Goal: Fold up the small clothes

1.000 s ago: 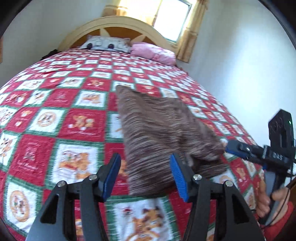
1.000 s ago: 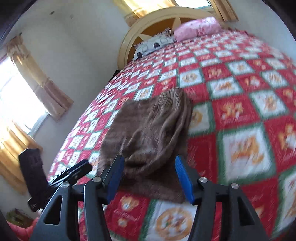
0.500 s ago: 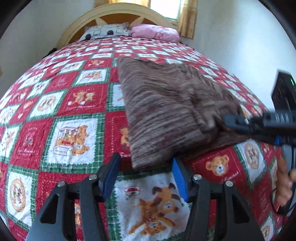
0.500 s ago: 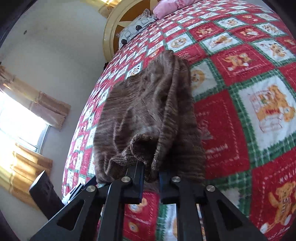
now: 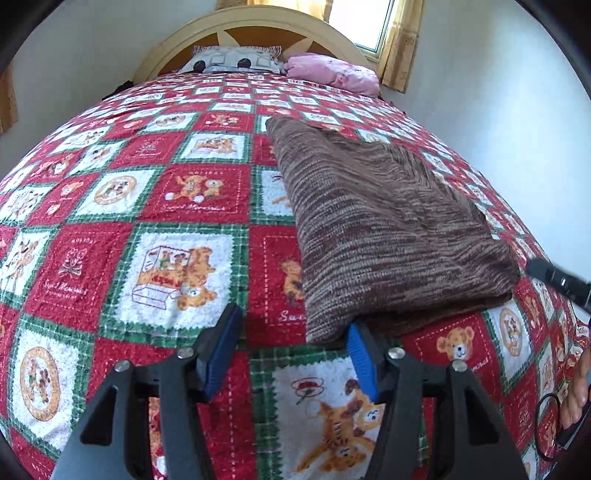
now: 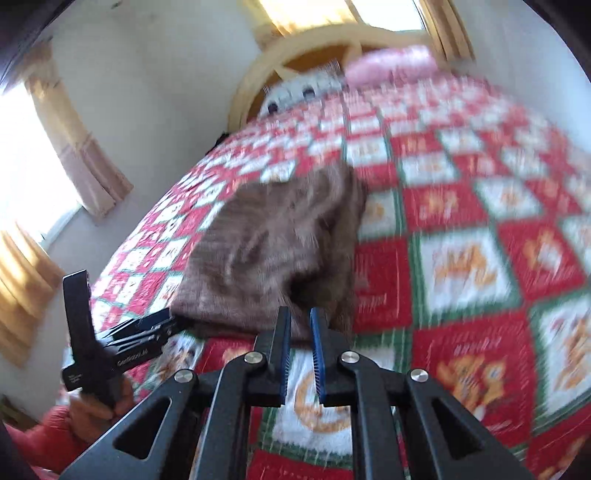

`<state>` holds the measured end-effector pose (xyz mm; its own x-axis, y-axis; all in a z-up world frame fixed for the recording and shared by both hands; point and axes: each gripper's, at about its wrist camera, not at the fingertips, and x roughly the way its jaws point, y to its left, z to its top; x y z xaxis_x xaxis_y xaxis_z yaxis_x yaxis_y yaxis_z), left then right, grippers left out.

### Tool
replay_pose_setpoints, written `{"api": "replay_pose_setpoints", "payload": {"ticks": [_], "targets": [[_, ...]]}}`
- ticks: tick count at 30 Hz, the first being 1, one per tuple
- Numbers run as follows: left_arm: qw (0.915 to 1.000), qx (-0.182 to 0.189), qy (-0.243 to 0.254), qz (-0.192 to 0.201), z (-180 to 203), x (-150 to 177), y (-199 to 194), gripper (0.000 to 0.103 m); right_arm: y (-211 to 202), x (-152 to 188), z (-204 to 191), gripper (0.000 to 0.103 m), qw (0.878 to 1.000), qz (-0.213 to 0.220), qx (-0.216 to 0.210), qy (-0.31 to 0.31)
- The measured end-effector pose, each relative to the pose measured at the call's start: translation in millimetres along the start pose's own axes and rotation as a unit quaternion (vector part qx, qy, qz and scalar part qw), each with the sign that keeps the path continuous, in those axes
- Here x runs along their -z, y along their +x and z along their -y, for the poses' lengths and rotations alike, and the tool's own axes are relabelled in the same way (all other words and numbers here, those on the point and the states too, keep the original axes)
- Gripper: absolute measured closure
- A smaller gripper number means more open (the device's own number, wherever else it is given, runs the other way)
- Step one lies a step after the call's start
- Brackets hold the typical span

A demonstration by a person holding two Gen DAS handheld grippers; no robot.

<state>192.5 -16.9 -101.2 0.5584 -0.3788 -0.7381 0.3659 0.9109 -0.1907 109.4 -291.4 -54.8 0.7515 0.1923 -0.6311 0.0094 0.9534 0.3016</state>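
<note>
One brown knit garment (image 5: 384, 229) lies on the quilt (image 5: 155, 206) toward the bed's right side, already doubled, its near edge facing the person; that edge is probably the one to lift for the next fold. The left gripper (image 5: 291, 350) sits low at the near left corner, fingers apart, the right pad (image 5: 360, 354) touching or tucked just under the folded corner, the left pad over bare quilt, so it looks set to pinch that corner. The right gripper (image 6: 300, 343) is at the near right edge, its fingers close together but parting slightly; the view is blurred, and no cloth seems to lie between them. Two grippers, one garment, and two pillows (image 5: 236, 61) by the headboard (image 5: 258, 26).
</note>
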Motion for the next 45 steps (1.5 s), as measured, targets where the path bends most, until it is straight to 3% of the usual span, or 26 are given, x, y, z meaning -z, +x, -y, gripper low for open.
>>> {"api": "replay_pose_setpoints", "payload": {"ticks": [3, 4, 7, 8, 9, 10, 11, 13, 20, 26, 29, 33, 35, 36, 37, 42, 45], "targets": [[1.0000, -0.001, 0.001, 0.000, -0.2, 0.0, 0.8, 0.043, 8.5, -6.8, -3.9, 0.040, 1.000, 0.005, -0.004, -0.007], [1.0000, -0.001, 0.001, 0.000, -0.6, 0.0, 0.5, 0.043, 11.2, -6.7, -1.2, 0.039, 1.000, 0.008, -0.006, -0.005], [1.0000, 0.002, -0.003, 0.002, -3.1, 0.0, 1.0, 0.043, 31.7, -9.4, -2.5, 0.042, 1.000, -0.005, -0.022, -0.010], [1.0000, 0.006, -0.005, 0.003, -4.6, 0.1, 0.8, 0.043, 33.9, -6.7, -8.0, 0.049, 0.999, -0.005, -0.028, -0.017], [0.9999, 0.008, -0.008, 0.004, -6.1, 0.1, 0.8, 0.043, 40.4, -5.0, -13.9, 0.069, 0.999, -0.014, -0.027, -0.034], [0.9999, 0.011, -0.011, 0.005, -7.1, 0.0, 0.6, 0.045, 46.1, -3.6, -18.2, 0.076, 0.998, -0.026, -0.018, -0.050], [0.9997, 0.014, -0.017, 0.007, -8.9, -0.1, 0.4, 0.046, 51.0, -0.2, -21.4, 0.078, 0.997, -0.037, -0.001, -0.065], [0.9996, 0.015, -0.023, 0.009, -10.4, 0.0, 0.1, 0.049, 55.9, 6.6, -22.7, 0.098, 0.995, -0.047, 0.023, -0.081], [0.9979, 0.045, -0.046, 0.008, -20.4, -1.1, 0.5, 0.051, 43.1, 21.1, 9.7, 0.100, 0.998, -0.069, -0.013, -0.010], [0.9993, 0.038, -0.005, -0.003, -15.0, -0.3, -5.9, 0.048, 32.7, 26.3, 23.2, 0.100, 0.996, -0.072, -0.049, 0.027], [0.9986, 0.049, 0.021, -0.001, -15.6, 2.5, -17.1, 0.048, 19.6, 13.4, 22.7, 0.098, 0.996, -0.063, -0.054, 0.028], [0.9975, 0.066, 0.012, 0.023, -24.7, -8.9, -33.4, 0.048, 8.9, -29.4, 19.1, 0.094, 0.999, -0.011, -0.049, 0.013], [0.9966, 0.066, 0.000, 0.048, -28.0, -24.6, -39.1, 0.048, 18.9, -47.2, 19.4, 0.077, 0.999, -0.006, -0.045, 0.006], [0.9963, 0.066, -0.004, 0.056, -28.3, -31.6, -39.1, 0.048, 30.9, -58.5, 21.0, 0.059, 0.999, -0.006, -0.040, 0.002], [0.9961, 0.064, -0.006, 0.061, -27.6, -39.3, -37.7, 0.048, 41.7, -65.9, 22.3, 0.052, 0.999, -0.006, -0.032, 0.001], [0.9970, 0.035, -0.005, 0.069, -10.0, -77.0, -7.2, 0.048, 95.2, -88.7, 29.9, 0.053, 1.000, -0.022, -0.013, -0.009], [0.9977, 0.034, -0.020, 0.055, -0.9, -86.2, 16.7, 0.048, 122.0, -89.1, 32.7, 0.061, 0.998, -0.054, 0.028, -0.017]]}}
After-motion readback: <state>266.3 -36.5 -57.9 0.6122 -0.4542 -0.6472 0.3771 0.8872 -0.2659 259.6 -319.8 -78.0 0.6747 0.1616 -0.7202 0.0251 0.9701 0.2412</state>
